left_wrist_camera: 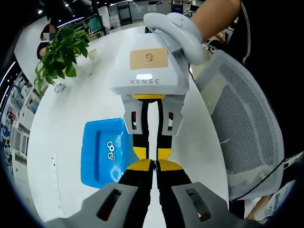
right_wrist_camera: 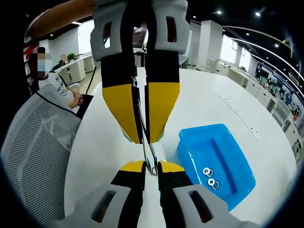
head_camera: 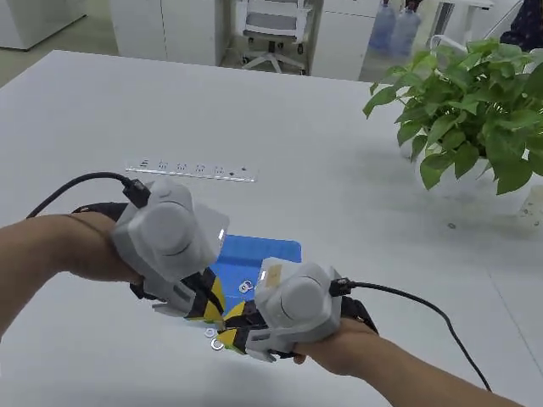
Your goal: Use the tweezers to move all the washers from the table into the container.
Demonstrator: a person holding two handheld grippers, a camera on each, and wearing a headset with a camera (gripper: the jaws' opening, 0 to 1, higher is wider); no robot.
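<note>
One pair of tweezers (right_wrist_camera: 148, 147) runs between the two grippers, which face each other tip to tip above the table (head_camera: 339, 195). The left gripper (left_wrist_camera: 154, 165) is clenched on it. In the right gripper view its two yellow jaws come down from the top, almost together, with the thin steel pinched between them. The other end of the tweezers sits in the narrow gap at the tips of the right gripper (right_wrist_camera: 152, 167). I cannot tell whether those jaws press on it or only stand around it.

Washers (right_wrist_camera: 207, 172) lie bunched in the one blue container (right_wrist_camera: 228, 156), toward its near end; I count three, though they sit too close together to be sure. In the head view, two more washers (head_camera: 217, 343) rest close together on the bare table. They are on the near side of the container, just beside the right gripper's jaws.

The container stands just beyond the grippers, about mid-table. Farther off, one power strip (head_camera: 191, 170) lies flat. One potted plant (head_camera: 475, 110) stands at the far right. Past the far edge are one office chair (head_camera: 271, 30) and two water bottles (head_camera: 394, 30). One mesh chair back (left_wrist_camera: 242, 128) stands at the near side.
</note>
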